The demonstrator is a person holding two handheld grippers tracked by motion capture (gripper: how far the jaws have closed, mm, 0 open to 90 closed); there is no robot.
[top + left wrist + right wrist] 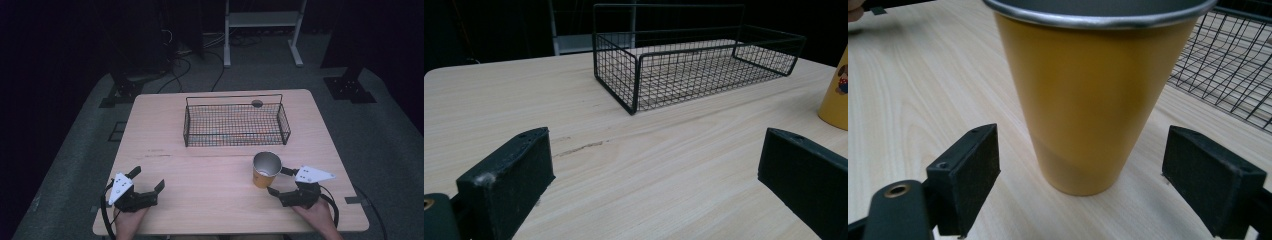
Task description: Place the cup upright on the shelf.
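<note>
High view overhead, facing forward — gripper views low, sharing basket point(235, 120).

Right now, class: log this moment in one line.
left gripper: open, idle | right gripper: open, jaws flanking yellow cup | wire basket: empty

The place looks like a lab or recording studio rather than a home. A light wooden table point(220, 165) stands on grey carpet point(390, 140), ringed by black curtains that leave the surroundings dark. Cables point(200, 65) trail across the floor behind it, black stand bases point(350, 87) sit at the corners, and a white metal frame point(262, 30) stands at the back
</note>
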